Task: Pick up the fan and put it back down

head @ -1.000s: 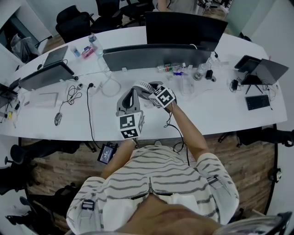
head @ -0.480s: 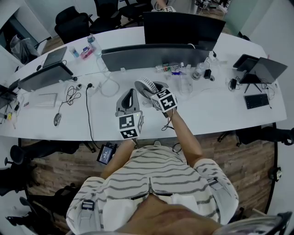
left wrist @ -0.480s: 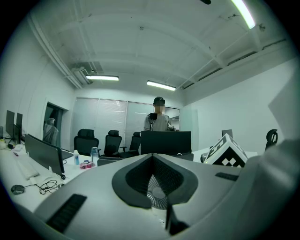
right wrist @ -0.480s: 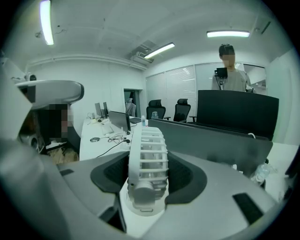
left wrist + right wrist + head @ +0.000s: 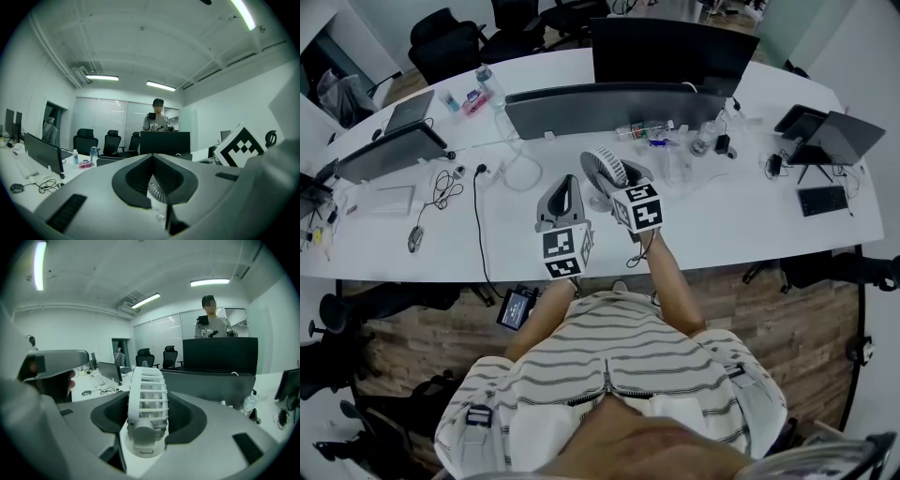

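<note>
Over the long white desk (image 5: 741, 230), as my head camera looked down past my striped shirt (image 5: 619, 366), I held both tools out ahead of me. My right gripper (image 5: 614, 180) was clamped on the small white fan (image 5: 602, 165), which I judged to be raised clear of the desktop, partway through the lift. My left gripper (image 5: 565, 187) hovered just beside it, idle and probably kept close only for balance. Dark monitors (image 5: 609, 108) lined the desk's far side, with loose cables (image 5: 450, 192), bottles (image 5: 703, 139) and a laptop (image 5: 834, 141) scattered about, and a wooden floor (image 5: 787, 300) below the near edge. From the left gripper view, its jaws were pressed together at the tips and gripped nothing. They pointed level across an open office of black chairs (image 5: 86, 140) and ceiling strip lights (image 5: 161, 85), where a person (image 5: 157, 123) stood behind a black screen (image 5: 165, 143). The other tool's marker cube (image 5: 241, 145) sat at the right. From the right gripper view, the jaws stood either side of the fan's base and pinched it, so that the ribbed round cage rose upright and edge-on between the pads. I judged that this low hold would keep it steady for setting back down.
</note>
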`<state>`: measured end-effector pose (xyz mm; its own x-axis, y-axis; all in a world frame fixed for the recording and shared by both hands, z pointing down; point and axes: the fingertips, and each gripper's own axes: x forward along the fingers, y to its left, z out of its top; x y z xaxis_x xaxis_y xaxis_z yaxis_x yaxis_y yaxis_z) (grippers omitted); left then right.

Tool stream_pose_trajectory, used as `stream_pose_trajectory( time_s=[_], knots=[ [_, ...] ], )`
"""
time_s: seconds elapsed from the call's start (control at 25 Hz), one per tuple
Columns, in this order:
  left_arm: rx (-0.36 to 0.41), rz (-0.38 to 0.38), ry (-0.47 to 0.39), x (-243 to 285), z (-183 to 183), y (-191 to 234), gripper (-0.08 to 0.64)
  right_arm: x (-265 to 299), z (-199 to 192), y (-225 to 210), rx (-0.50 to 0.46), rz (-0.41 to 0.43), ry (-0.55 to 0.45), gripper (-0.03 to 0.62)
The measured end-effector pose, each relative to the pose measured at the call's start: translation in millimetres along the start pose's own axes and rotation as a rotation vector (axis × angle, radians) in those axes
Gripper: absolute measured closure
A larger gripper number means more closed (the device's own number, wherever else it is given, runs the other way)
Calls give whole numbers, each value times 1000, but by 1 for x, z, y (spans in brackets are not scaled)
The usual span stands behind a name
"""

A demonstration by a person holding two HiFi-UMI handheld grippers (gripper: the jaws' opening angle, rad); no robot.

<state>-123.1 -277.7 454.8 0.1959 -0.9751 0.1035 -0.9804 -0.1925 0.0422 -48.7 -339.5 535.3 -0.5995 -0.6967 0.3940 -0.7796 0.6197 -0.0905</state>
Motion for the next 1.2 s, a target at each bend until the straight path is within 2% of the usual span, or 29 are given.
stream_pose_trajectory(
  time_s=[0.6,1.2],
  knots=[
    [8,-11,20,-1,-3,-7,554,-41,35,14,23,-68,-142,362],
    [0,-38,29,-6,-4,-15,554,-69,51,22,6,-94,-201,362]
  ],
)
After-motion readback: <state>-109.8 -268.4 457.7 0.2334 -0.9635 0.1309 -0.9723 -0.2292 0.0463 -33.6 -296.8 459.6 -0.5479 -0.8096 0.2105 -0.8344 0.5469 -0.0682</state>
